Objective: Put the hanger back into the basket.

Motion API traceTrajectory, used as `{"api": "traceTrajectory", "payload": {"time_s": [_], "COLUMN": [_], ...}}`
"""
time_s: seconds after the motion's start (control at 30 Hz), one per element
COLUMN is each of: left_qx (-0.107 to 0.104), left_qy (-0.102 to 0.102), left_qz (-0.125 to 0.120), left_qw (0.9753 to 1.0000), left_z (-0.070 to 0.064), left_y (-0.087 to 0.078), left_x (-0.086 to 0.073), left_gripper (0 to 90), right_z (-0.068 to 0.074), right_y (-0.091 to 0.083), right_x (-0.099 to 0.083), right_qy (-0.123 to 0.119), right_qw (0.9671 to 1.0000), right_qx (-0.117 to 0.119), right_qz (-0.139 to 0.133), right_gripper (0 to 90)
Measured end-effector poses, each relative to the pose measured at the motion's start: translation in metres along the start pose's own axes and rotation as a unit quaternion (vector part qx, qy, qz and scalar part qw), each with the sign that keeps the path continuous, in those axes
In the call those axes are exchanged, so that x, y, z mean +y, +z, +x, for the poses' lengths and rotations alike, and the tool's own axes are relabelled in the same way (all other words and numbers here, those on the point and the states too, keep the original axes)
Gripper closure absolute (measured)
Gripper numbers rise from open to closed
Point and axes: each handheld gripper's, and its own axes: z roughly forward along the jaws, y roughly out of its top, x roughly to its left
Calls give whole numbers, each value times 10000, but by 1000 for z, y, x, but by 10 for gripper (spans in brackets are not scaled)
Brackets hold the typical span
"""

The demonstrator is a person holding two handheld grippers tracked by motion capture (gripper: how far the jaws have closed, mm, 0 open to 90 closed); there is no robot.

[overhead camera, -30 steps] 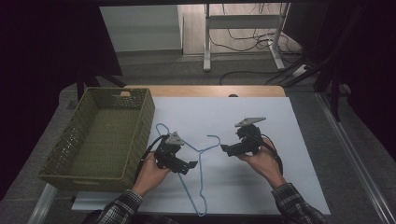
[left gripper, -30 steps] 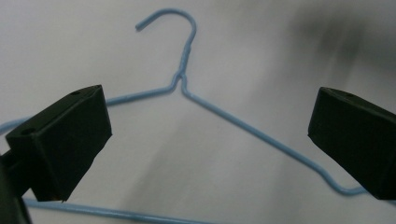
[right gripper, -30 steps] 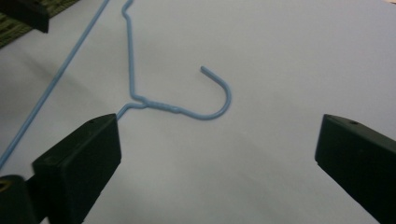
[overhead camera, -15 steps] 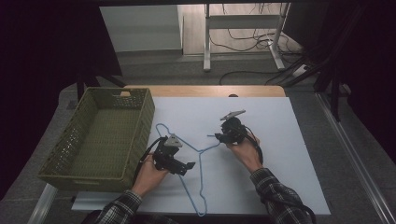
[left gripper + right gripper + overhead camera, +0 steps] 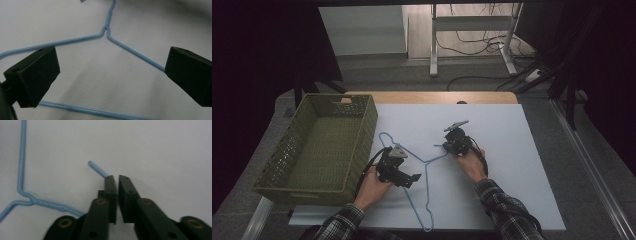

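Your thin blue wire coat hanger (image 5: 426,170) lies flat on the white desk (image 5: 512,150), beside the olive woven basket (image 5: 324,145). Your left claw (image 5: 409,177) hovers spread wide over its triangle; your right claw (image 5: 115,178) is clenched on the hook's tip.

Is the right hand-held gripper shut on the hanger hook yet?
Shut. The right hand-held gripper has its jaws almost together on the hook of the blue wire hanger, whose tip pokes out past them.

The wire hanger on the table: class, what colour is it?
Light blue. The hanger shows its colour best in the left gripper view, lying on the white table.
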Motion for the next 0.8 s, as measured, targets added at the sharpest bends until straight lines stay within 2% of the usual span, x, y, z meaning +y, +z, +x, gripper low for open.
{"api": "traceTrajectory", "payload": {"time_s": [0.03, 0.13, 0.17, 0.2, 0.23, 0.27, 0.37, 0.43, 0.47, 0.5, 0.53, 0.57, 0.63, 0.67, 0.73, 0.77, 0.8], "left_qx": [-36, -87, -205, -205, -365, -365, -219, -212, -228, -226, -226, -262, -310, -297, -285, -410, -410], "left_qy": [-65, -166, -204, -204, -223, -223, -43, 4, 78, 156, 156, 150, 190, 258, 312, 311, 311], "left_qz": [-15, -9, -23, -23, -44, -44, 94, 120, 169, 241, 241, 258, 276, 395, 456, 543, 543], "left_qw": [10000, 9998, 9996, 9996, 9991, 9991, 9997, 9997, 9996, 9993, 9993, 9992, 9990, 9984, 9981, 9972, 9972], "left_z": [1, 2, 3, 3, 4, 4, 5, 6, 7, 9, 9, 10, 13, 15, 16, 17, 17], "left_y": [0, 0, 0, 0, 0, 0, 6, 8, 10, 16, 16, 20, 28, 37, 42, 50, 50], "left_x": [1, 2, 5, 5, 10, 10, 25, 29, 33, 40, 40, 43, 49, 54, 56, 59, 59], "left_gripper": [2, 6, 15, 15, 16, 20, 60, 131, 131, 243, 289, 289, 360, 428, 474, 504, 523], "right_z": [3, 5, 6, 6, 6, 6, 8, 9, 9, 9, 9, 9, 10, 10, 10, 10, 10], "right_y": [0, -2, -7, -7, -14, -14, -22, -24, -24, -26, -26, -27, -28, -30, -31, -32, -32], "right_x": [1, 2, 5, 5, 7, 7, 10, 10, 10, 11, 11, 12, 12, 13, 13, 13, 13], "right_qy": [-114, -197, -205, -205, -192, -192, -191, -185, -185, -183, -183, -177, -167, -164, -147, -133, -133], "right_qw": [9999, 9997, 9996, 9996, 9995, 9995, 9993, 9994, 9994, 9993, 9993, 9993, 9993, 9993, 9993, 9993, 9993], "right_qx": [-99, -154, -160, -160, -147, -147, -120, -105, -105, -88, -88, -82, -66, -49, -41, -37, -37], "right_qz": [24, -17, -104, -104, -190, -190, -284, -287, -287, -306, -306, -310, -320, -322, -330, -335, -335], "right_gripper": [865, 865, 866, 866, 865, 865, 865, 865, 865, 865, 865, 865, 865, 865, 865, 865, 865]}}
